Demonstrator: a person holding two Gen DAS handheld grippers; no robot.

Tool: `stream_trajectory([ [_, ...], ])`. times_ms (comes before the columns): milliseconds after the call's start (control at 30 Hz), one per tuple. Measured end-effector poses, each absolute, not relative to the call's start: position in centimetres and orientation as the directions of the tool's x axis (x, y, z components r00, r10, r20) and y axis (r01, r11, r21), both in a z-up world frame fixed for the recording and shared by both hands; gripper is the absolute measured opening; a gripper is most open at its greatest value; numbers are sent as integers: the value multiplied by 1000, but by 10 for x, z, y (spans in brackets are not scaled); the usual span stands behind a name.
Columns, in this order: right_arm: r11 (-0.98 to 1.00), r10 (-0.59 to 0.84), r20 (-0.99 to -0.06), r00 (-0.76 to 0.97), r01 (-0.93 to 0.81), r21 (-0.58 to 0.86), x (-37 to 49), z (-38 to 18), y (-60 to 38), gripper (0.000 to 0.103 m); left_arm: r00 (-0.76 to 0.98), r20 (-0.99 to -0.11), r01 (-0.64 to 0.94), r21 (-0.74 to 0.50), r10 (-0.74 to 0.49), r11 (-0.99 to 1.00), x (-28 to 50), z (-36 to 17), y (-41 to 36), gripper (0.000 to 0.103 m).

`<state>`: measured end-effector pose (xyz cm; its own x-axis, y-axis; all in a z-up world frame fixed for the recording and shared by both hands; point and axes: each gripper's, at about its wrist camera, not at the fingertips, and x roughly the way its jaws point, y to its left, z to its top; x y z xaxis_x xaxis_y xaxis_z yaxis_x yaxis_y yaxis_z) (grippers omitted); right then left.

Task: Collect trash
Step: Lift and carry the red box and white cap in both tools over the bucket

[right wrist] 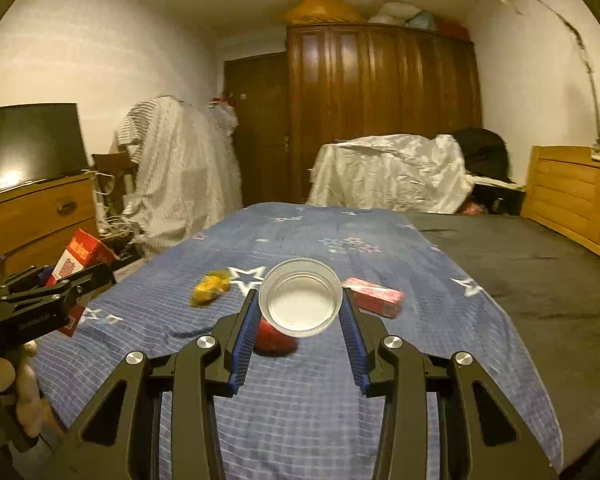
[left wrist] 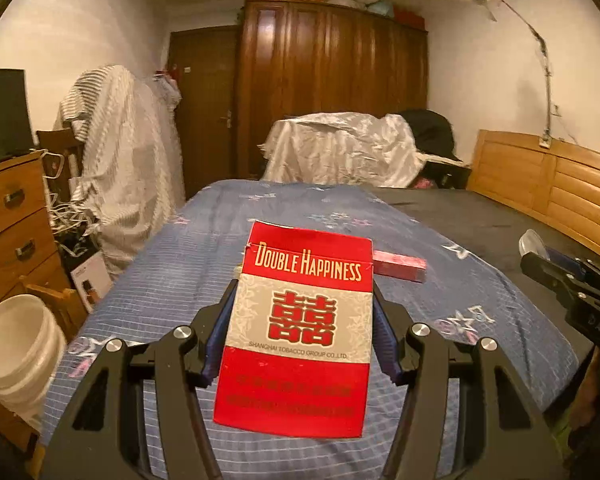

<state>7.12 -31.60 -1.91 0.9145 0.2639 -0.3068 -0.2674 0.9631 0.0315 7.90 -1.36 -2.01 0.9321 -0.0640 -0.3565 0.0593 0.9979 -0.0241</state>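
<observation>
Trash is being gathered off the blue star-print bed sheet (right wrist: 300, 400): left gripper (left wrist: 304, 320) jaws are clamping a red-and-white cardboard cigarette carton (left wrist: 300, 332), right gripper (right wrist: 300, 316) jaws are pinching a red-sided plastic cup (right wrist: 300, 304), both lifted clear for carrying.

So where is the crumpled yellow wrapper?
In the right wrist view, the crumpled yellow wrapper lies on the blue star-print bedspread, left of the held plastic cup.

Home bedroom — bed (right wrist: 340, 380), wardrobe (right wrist: 380, 112)
</observation>
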Motion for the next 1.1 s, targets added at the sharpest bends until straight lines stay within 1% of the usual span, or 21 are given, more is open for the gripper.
stream_trajectory([
  [267, 892, 438, -325, 838, -450, 42, 106, 4, -229, 42, 927, -365, -101, -28, 84, 995, 77, -3, 71, 57],
  [433, 825, 543, -341, 767, -564, 45, 123, 20, -152, 42, 913, -369, -199, -28, 175, 980, 73, 9, 126, 57],
  [633, 737, 639, -373, 672, -675, 47, 136, 36, -54, 42, 874, -398, -318, -29, 281, 948, 67, 18, 200, 57],
  [900, 609, 718, -458, 524, -792, 49, 161, 46, 94, 42, 797, -452, -462, -30, 400, 886, 51, 18, 296, 57],
  [1033, 553, 734, -509, 450, -831, 63, 174, 45, 162, 42, 760, -488, -506, -29, 430, 862, 48, 14, 336, 57],
  [1100, 522, 733, -551, 399, -849, 81, 184, 41, 201, 42, 740, -513, -521, -27, 436, 853, 50, 9, 354, 57],
])
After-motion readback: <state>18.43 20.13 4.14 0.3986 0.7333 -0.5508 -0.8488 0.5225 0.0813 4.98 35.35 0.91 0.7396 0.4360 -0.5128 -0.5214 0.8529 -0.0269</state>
